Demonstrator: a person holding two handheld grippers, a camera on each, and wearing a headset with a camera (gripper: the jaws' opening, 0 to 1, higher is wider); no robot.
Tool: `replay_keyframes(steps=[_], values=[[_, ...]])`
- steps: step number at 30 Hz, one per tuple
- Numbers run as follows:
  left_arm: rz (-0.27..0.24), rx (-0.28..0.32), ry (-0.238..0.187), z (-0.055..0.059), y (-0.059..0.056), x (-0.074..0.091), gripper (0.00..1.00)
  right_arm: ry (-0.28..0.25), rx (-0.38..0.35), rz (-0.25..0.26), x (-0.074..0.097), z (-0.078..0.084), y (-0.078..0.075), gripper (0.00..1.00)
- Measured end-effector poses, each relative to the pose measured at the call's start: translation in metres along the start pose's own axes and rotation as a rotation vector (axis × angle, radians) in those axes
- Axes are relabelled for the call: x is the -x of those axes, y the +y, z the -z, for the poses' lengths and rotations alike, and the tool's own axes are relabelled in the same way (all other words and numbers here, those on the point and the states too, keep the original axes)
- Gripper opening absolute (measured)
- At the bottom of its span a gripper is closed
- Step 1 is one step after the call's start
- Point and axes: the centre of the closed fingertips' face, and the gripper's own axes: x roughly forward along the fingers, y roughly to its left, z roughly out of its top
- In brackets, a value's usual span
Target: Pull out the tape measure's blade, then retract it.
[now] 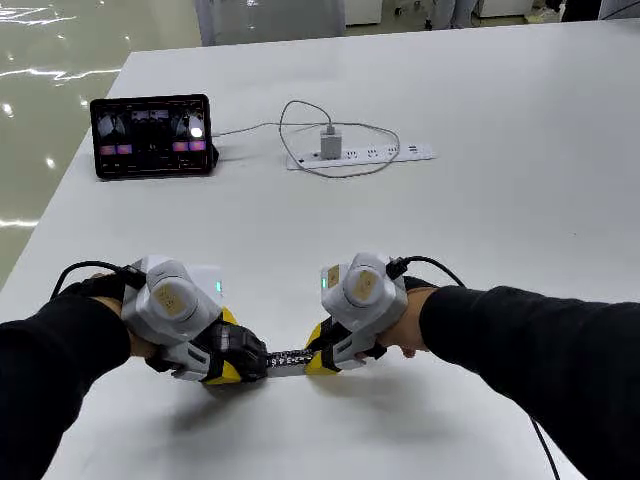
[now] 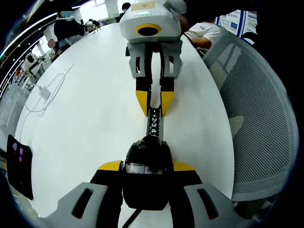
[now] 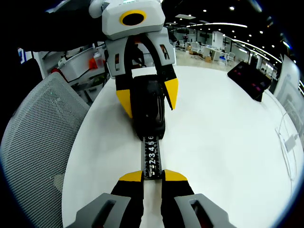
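A black tape measure case [image 1: 242, 352] sits between the yellow-tipped fingers of my left gripper [image 1: 228, 352], which is shut on it. The same case [image 2: 147, 166] fills the bottom of the left gripper view and shows in the right gripper view as a dark case [image 3: 149, 108]. A short length of dark blade [image 1: 288, 357] with white numbers runs from the case to my right gripper [image 1: 318, 356]. The right gripper [image 3: 153, 176] is shut on the blade's end [image 3: 152, 161]. The blade [image 2: 154, 124] lies just above the white table [image 1: 450, 230].
A tablet [image 1: 152, 135] with a lit screen stands at the back left. A white power strip [image 1: 362, 155] with a charger and looped cable lies behind the grippers. A mesh office chair [image 2: 259, 104] stands beside the table's edge.
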Motion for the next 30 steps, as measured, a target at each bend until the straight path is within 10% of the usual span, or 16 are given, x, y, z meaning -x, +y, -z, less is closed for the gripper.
replay_keyframes(steps=[30], values=[[0.001, -0.005, -0.005, -0.001, -0.001, 0.000, 0.32, 0.013, 0.000, 0.012, 0.016, 0.018, 0.000, 0.10]])
